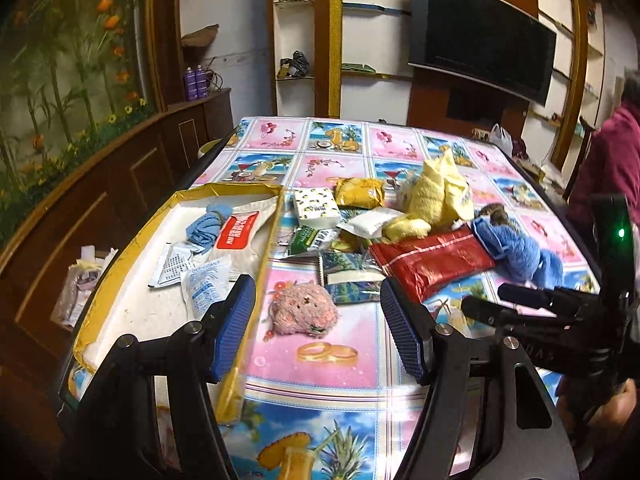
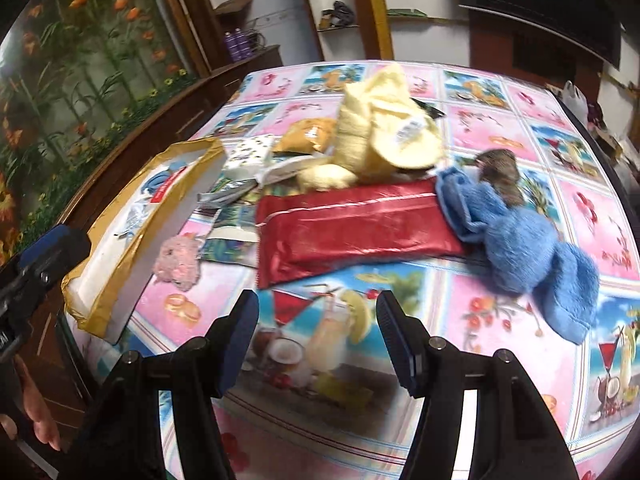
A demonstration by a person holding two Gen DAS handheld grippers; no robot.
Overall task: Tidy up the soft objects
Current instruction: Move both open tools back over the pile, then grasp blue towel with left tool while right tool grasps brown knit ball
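Left gripper (image 1: 318,336) wide, empty, lined up just short of small pink fuzzy plush toy (image 1: 304,314) beside shallow white gold-edged box (image 1: 128,312). Right gripper (image 2: 318,338) wide, empty, near red foil pouch (image 2: 352,228). Step, likely: approach. Next: advance, straddle plush, close softly.

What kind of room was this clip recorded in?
Most likely a home living or dining room: a table under a fruit-and-drinks print tablecloth, a flat-screen TV mounted on a wall with built-in shelves, and a wooden cabinet below a floral mural.
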